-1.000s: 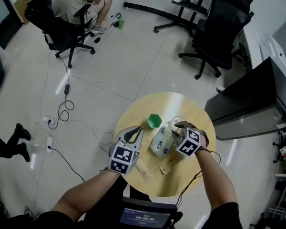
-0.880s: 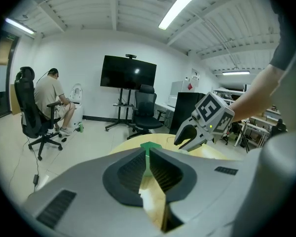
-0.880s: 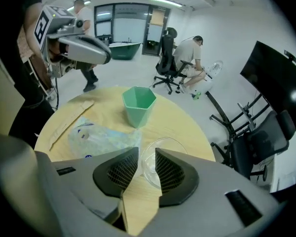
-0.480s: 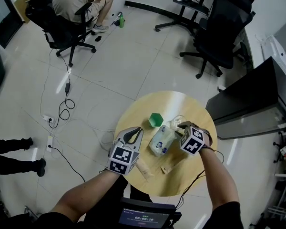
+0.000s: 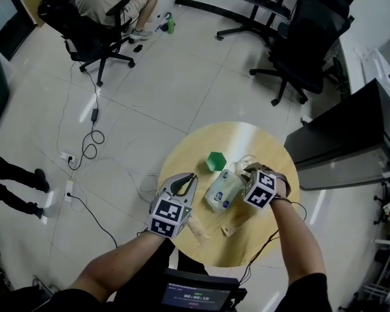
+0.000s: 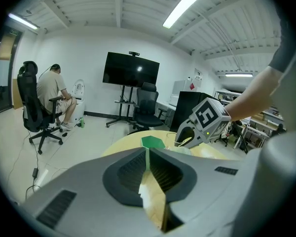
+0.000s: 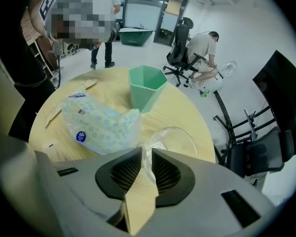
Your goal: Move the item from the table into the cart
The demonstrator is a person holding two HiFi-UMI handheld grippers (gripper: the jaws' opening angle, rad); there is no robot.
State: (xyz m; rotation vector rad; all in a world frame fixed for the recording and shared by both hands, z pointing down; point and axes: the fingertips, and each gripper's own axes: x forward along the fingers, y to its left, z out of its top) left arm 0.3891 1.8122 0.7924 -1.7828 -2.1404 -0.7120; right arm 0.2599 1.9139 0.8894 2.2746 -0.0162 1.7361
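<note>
The head view looks steeply down from above the round table (image 5: 247, 142). The left gripper view skims low across it toward the far chairs. The right gripper view tilts down, close. All share the green cup (image 5: 215, 161) and, seemingly, the seated person (image 6: 52, 95).

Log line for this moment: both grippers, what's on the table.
left gripper: shut, empty | right gripper: jaws just closed onto clear bowl rim | table: also green cup, wipes pack
</note>
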